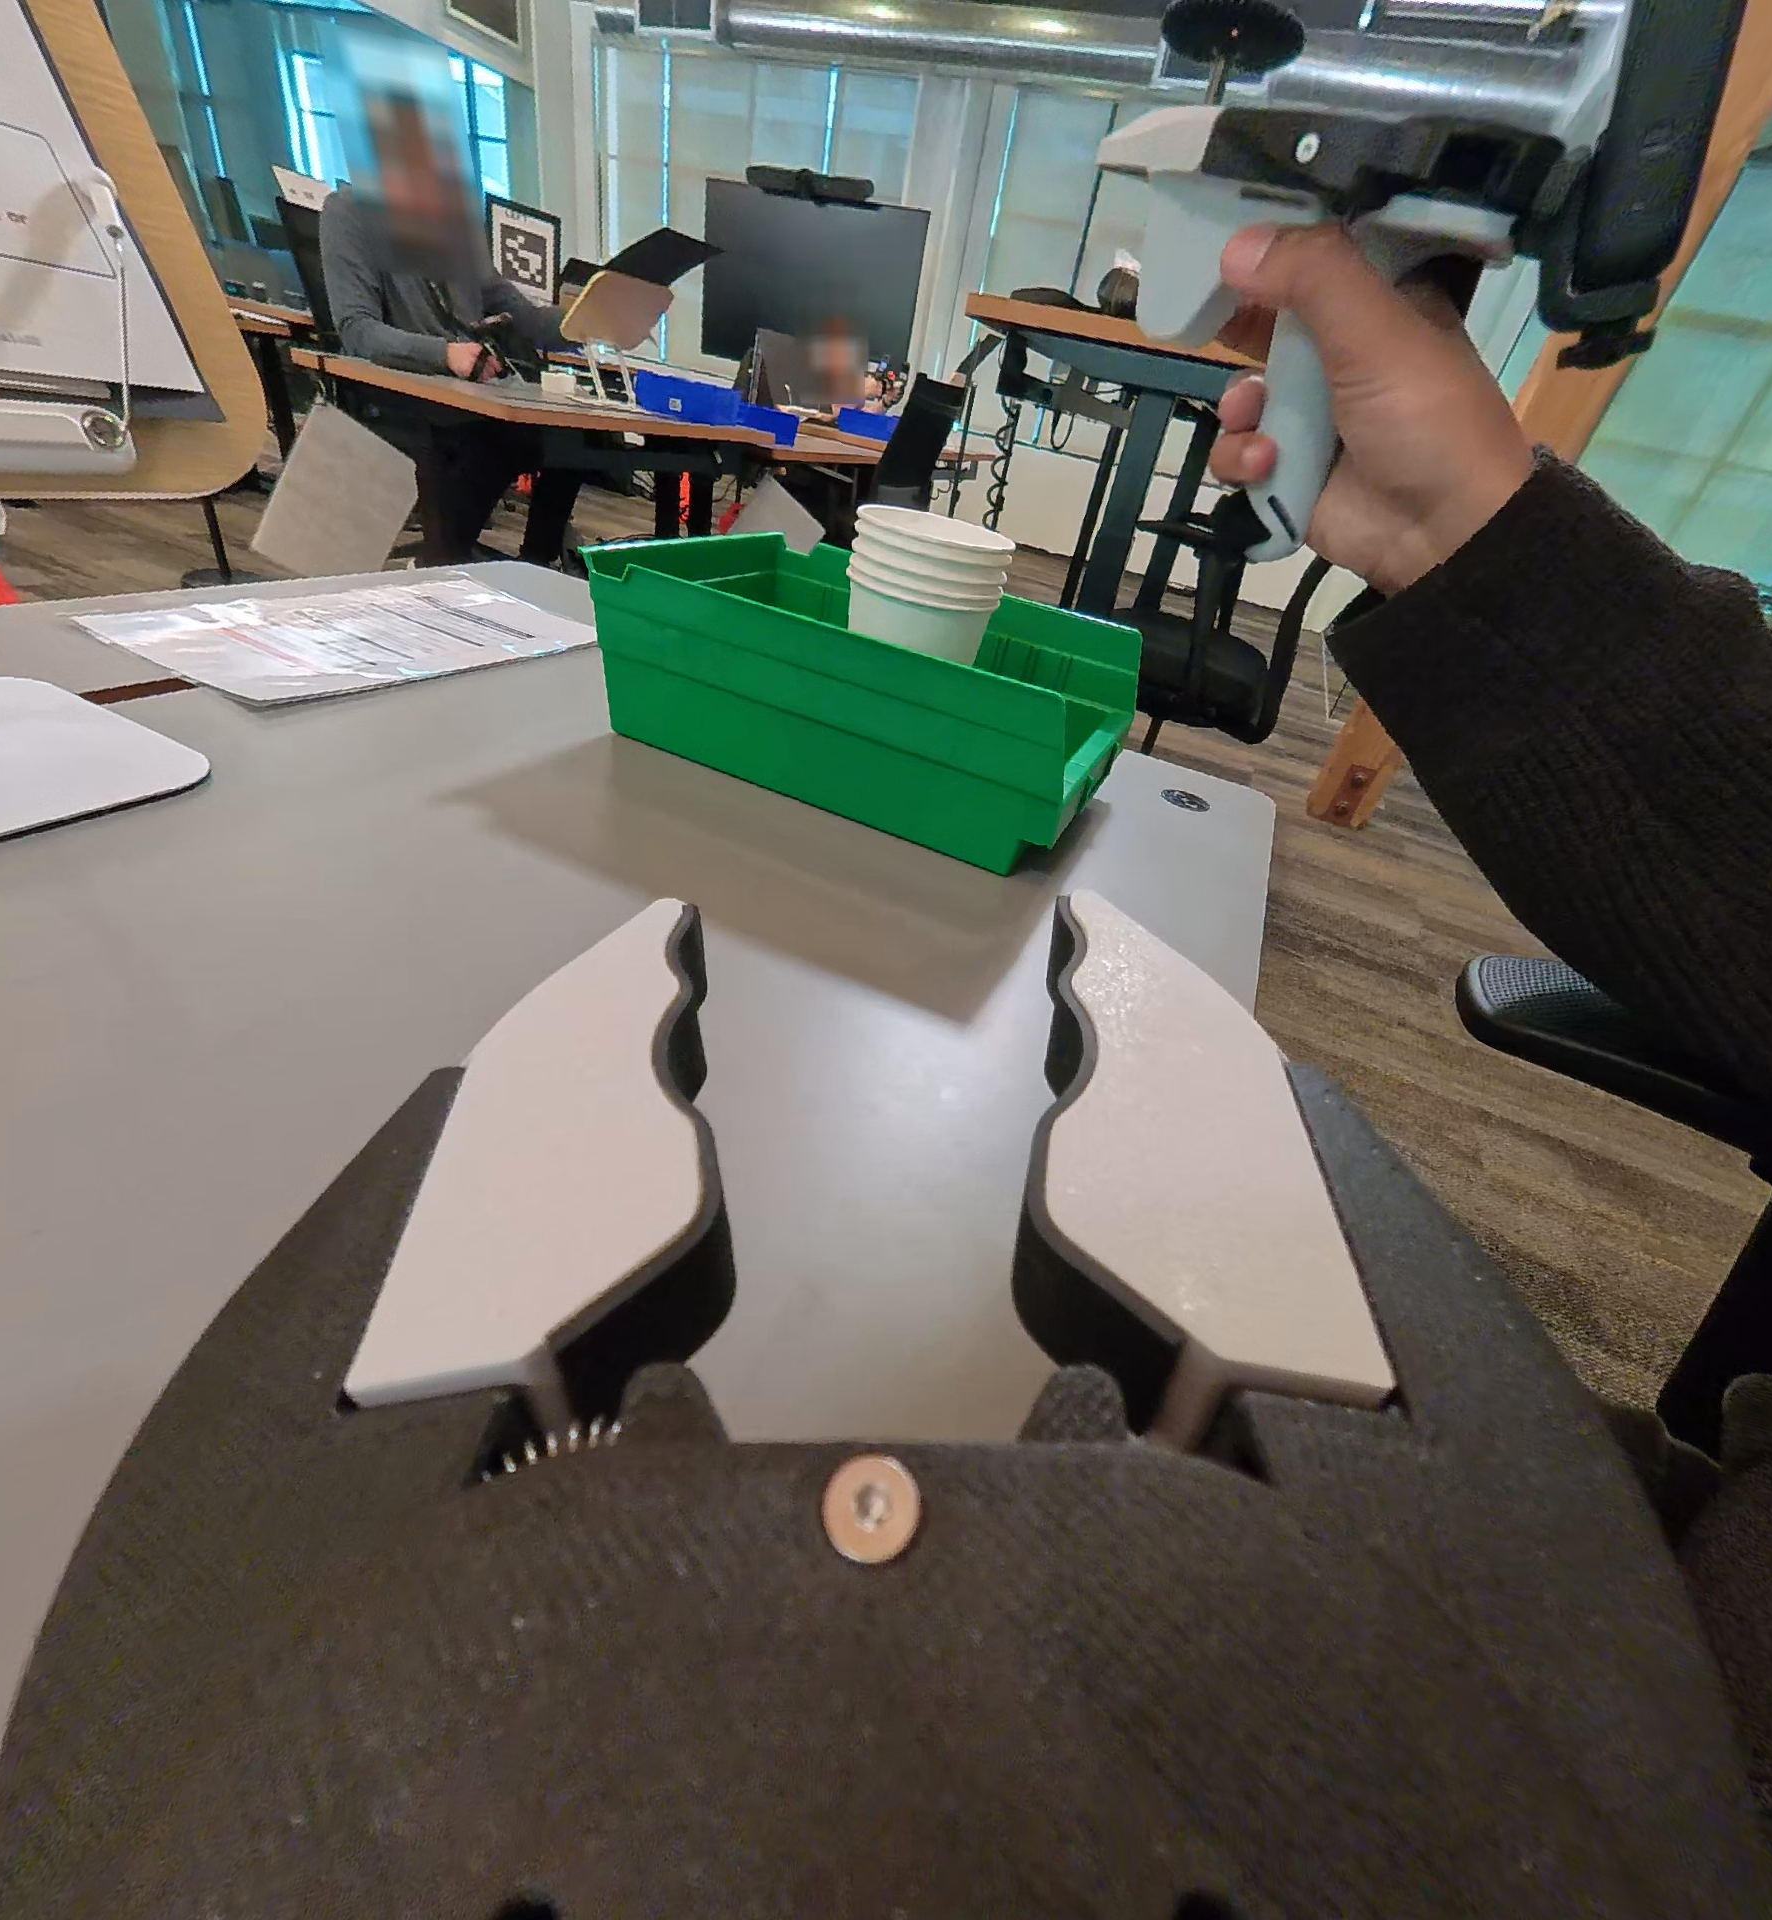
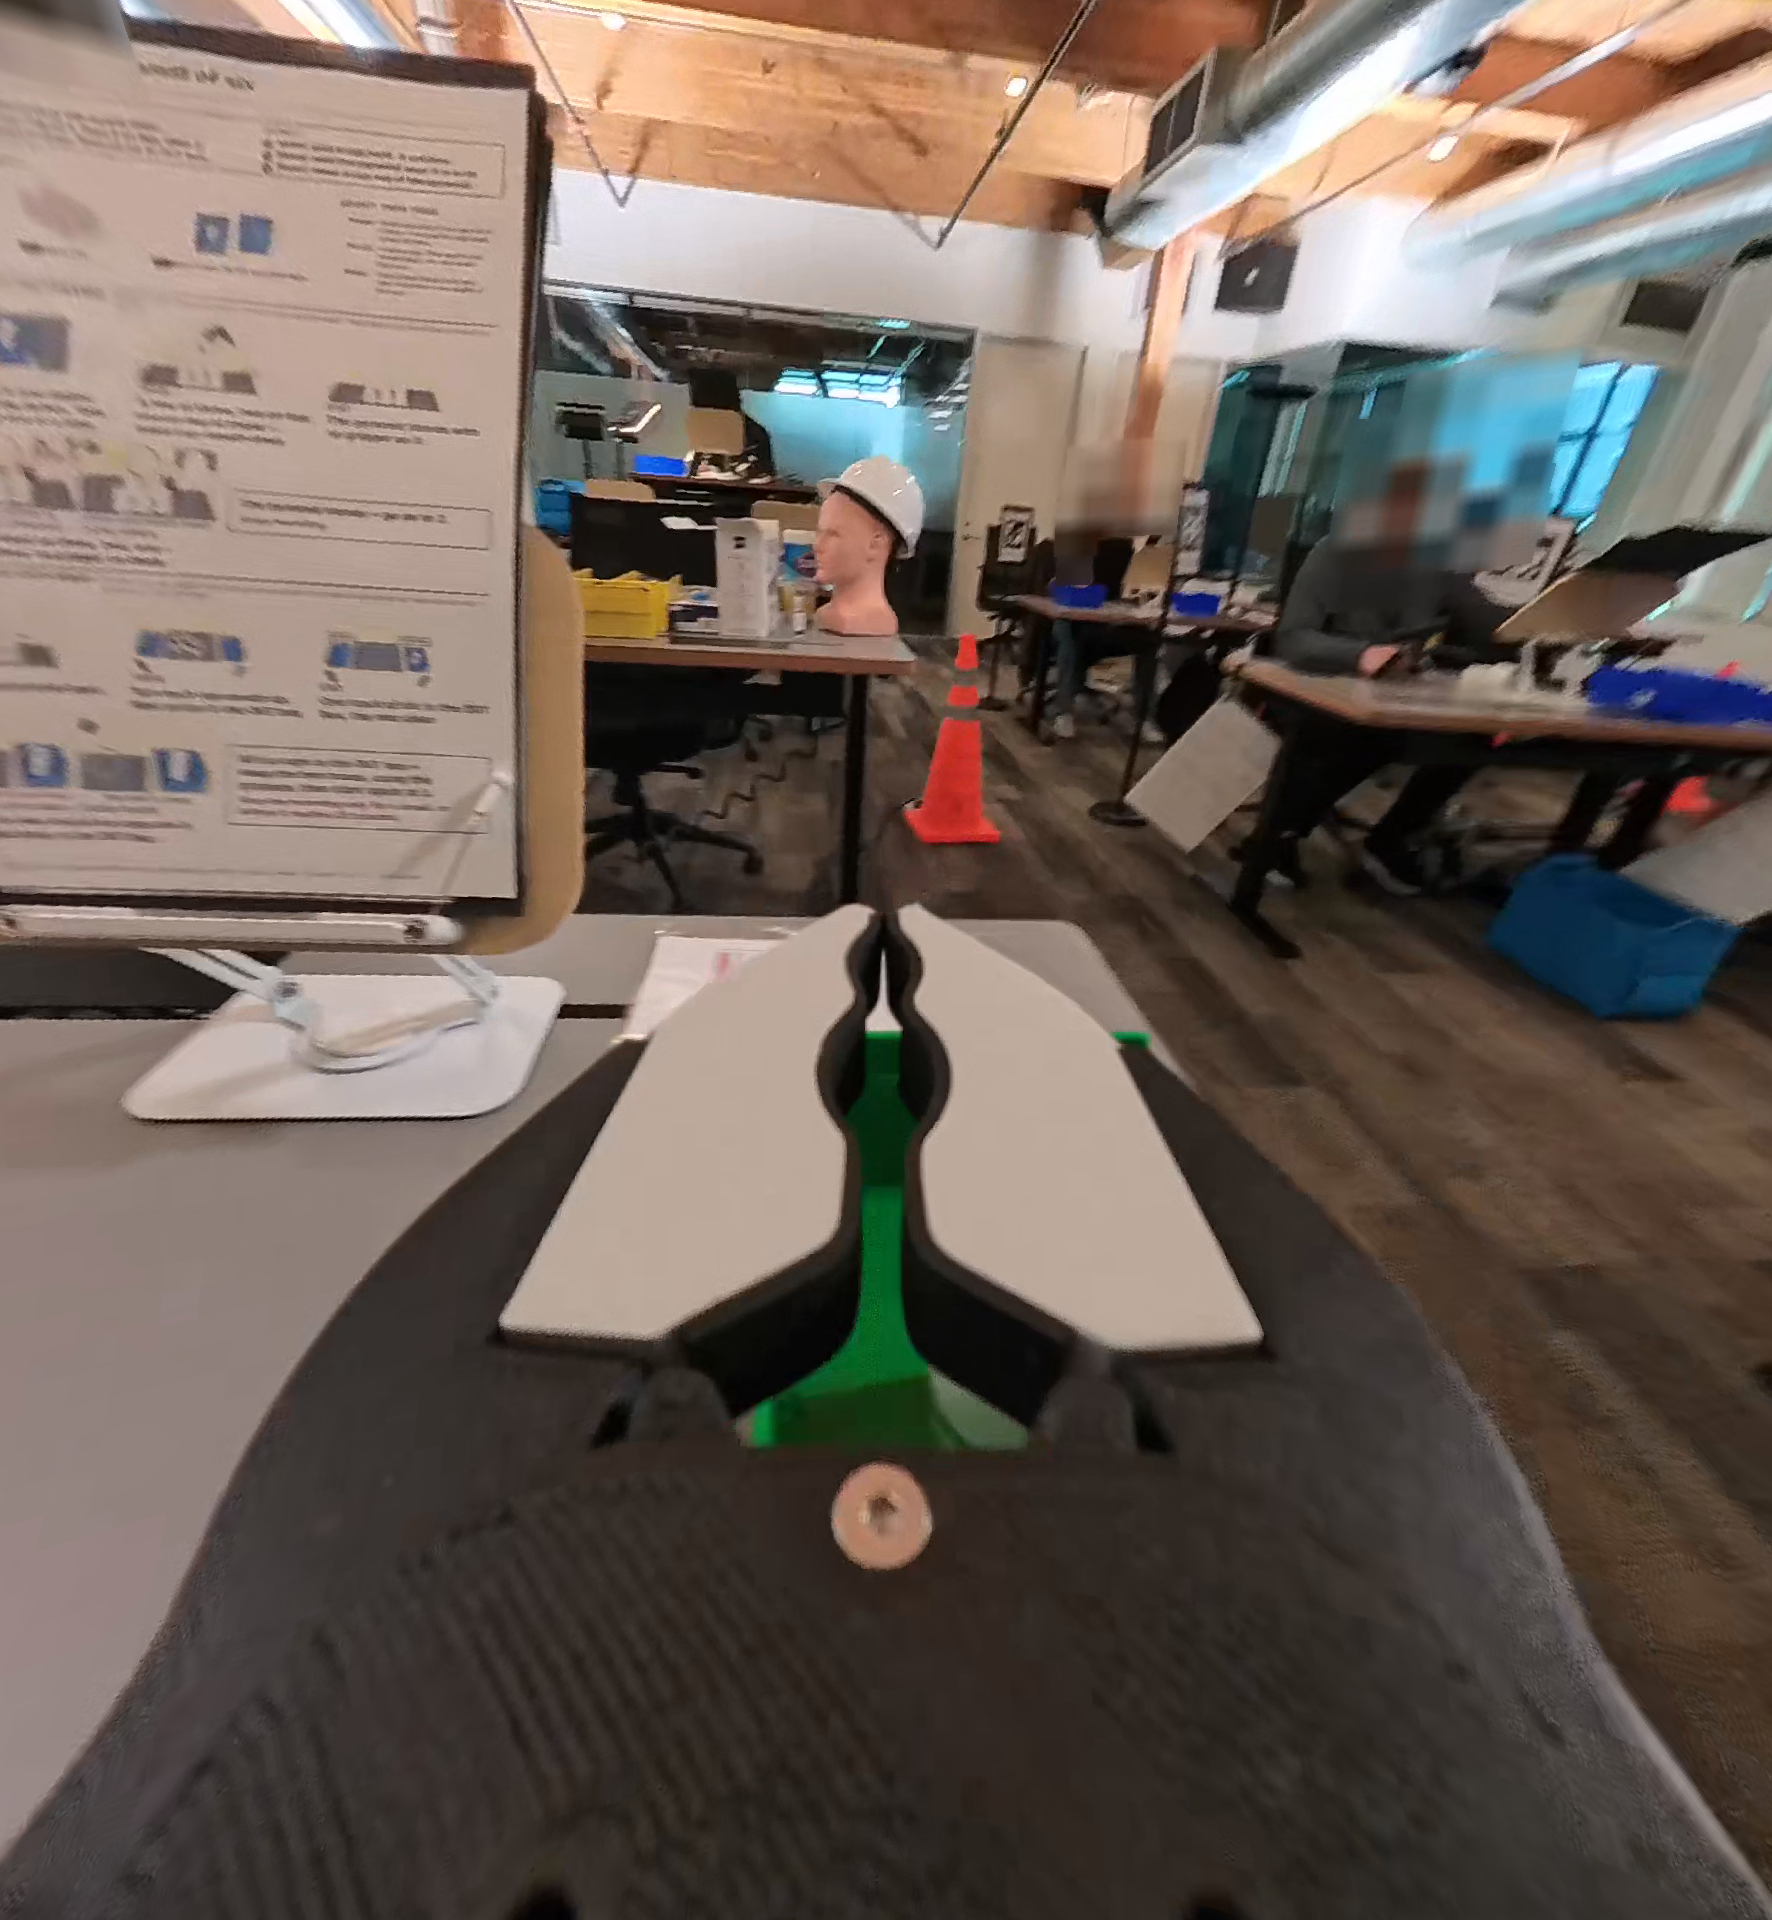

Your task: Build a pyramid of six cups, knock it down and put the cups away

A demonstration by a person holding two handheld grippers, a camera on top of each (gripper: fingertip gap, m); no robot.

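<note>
- Left gripper [image 1: 877, 925] hovers over the grey table [image 1: 238, 1039] short of the green bin [image 1: 840, 717], fingers spread, empty.
- White cup stack [image 1: 929, 592] stands inside the bin.
- Right gripper [image 2: 890, 925] hangs above the bin, tips pressed together, holding nothing.

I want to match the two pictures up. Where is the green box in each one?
Left wrist view: the green bin sits in the middle on the grey table, with white cups inside.
Right wrist view: only green slivers show between the shut fingers.
Shared landmark: the document stand.
</note>
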